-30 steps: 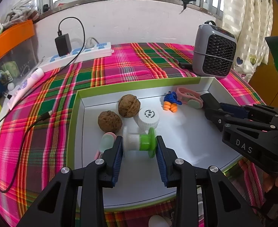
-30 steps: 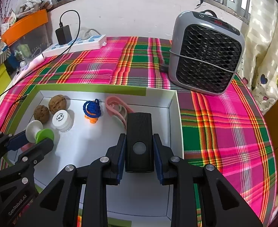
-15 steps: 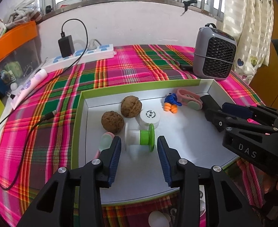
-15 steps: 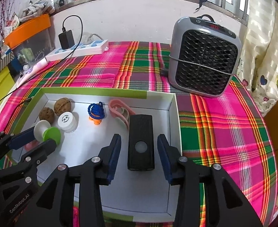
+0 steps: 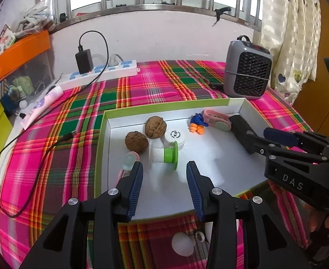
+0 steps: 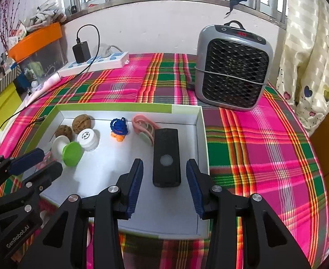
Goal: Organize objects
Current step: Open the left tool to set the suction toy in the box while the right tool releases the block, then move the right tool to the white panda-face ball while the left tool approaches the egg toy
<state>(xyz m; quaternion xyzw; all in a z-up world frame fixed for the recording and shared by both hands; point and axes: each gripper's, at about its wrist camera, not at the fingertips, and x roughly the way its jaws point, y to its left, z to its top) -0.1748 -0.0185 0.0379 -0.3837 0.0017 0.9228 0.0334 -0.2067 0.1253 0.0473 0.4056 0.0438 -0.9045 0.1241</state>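
Item: white tray with green rim, set on the plaid-covered counter; contents sorted in part. Change noted: a second ago the left hand-held gripper was clamped on the green-and-white spool and the right hand-held gripper on the black rectangular device; both have since let go and drawn back toward the near edge of the tray. Meaning for the task, as a judgement: two placements are finished, and both tools are free for the next pick. Left hand-held gripper: jaws wide apart, holding nothing, touching nothing; the spool lies on its side just ahead of the fingertips, near the two walnuts and the white jar cap. Right hand-held gripper: jaws wide apart, empty; the black device lies flat between and just beyond its fingers, close to the tray's right wall, clear of both pads. Also in tray: blue-and-orange toy, pink clip. Beside tray: grey fan heater, power strip.
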